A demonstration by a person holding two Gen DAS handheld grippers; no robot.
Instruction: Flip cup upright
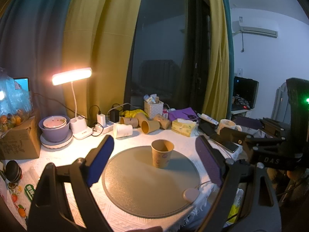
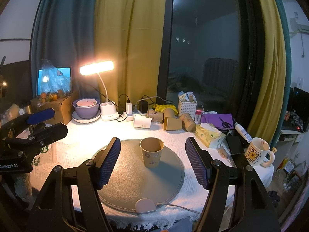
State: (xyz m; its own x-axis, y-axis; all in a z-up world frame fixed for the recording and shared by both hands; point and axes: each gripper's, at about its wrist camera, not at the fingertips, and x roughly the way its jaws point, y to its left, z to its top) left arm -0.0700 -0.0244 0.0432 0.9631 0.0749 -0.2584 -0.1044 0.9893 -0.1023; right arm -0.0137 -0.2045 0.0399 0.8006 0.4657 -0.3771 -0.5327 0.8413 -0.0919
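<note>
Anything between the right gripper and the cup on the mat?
Nothing visible. The cup stands upright, mouth up, on the round mat, and only bare mat shows between it and the open right gripper. The left gripper is open too, with the same clear line. The other cups lie farther back.

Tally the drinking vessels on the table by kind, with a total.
Brown paper cup, upright on the round mat: 1
Brown paper cups, lying on their sides: 4
White paper cup, on its side: 1
Ceramic mug with cartoon print: 1
Total: 7
</note>
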